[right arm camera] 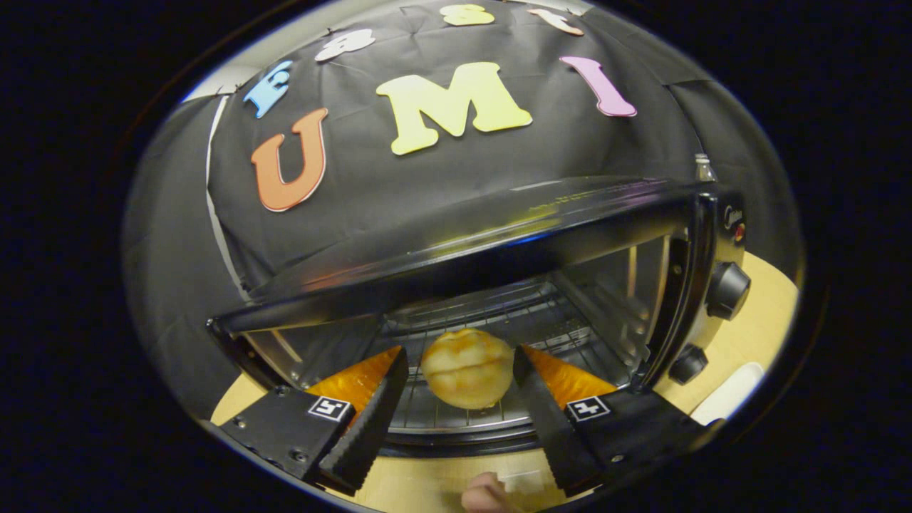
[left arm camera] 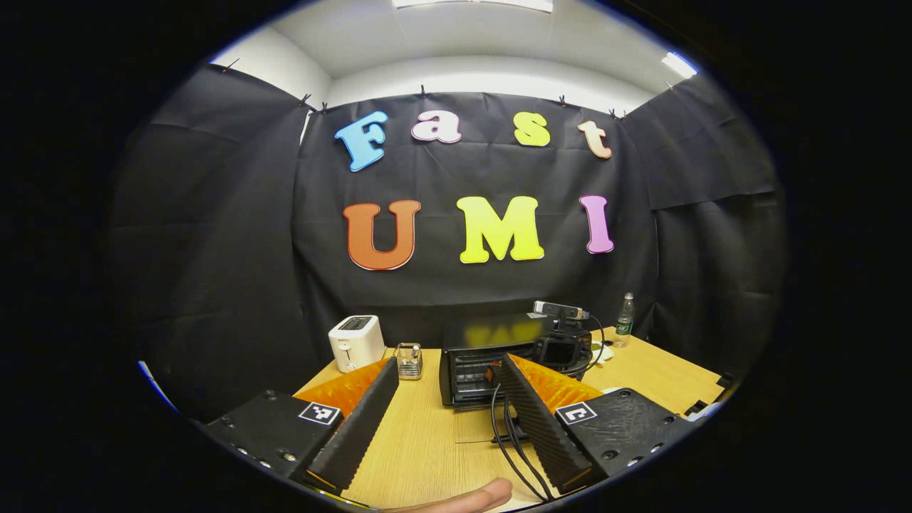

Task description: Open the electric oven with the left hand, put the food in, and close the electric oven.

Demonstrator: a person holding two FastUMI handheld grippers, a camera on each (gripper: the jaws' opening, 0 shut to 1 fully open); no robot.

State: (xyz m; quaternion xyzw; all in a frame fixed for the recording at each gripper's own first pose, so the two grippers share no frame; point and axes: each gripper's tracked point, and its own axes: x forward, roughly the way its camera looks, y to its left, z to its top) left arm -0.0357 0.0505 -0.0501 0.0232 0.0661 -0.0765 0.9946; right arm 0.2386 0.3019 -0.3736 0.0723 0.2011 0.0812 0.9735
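The black electric oven stands open, its wire rack in plain sight. On the rack rests a round golden bun. My right gripper is open with its fingertips at the oven's mouth, one on each side of the bun; the right finger is close to it, the left a little apart. In the left gripper view the oven sits mid-table, farther off. My left gripper hangs open above the table in front of it, holding nothing. The right gripper's camera body shows at the oven's right side.
A white toaster and a small glass jar stand left of the oven on the wooden table. A bottle stands at the back right. Two knobs are on the oven's right panel. Black cables trail over the table.
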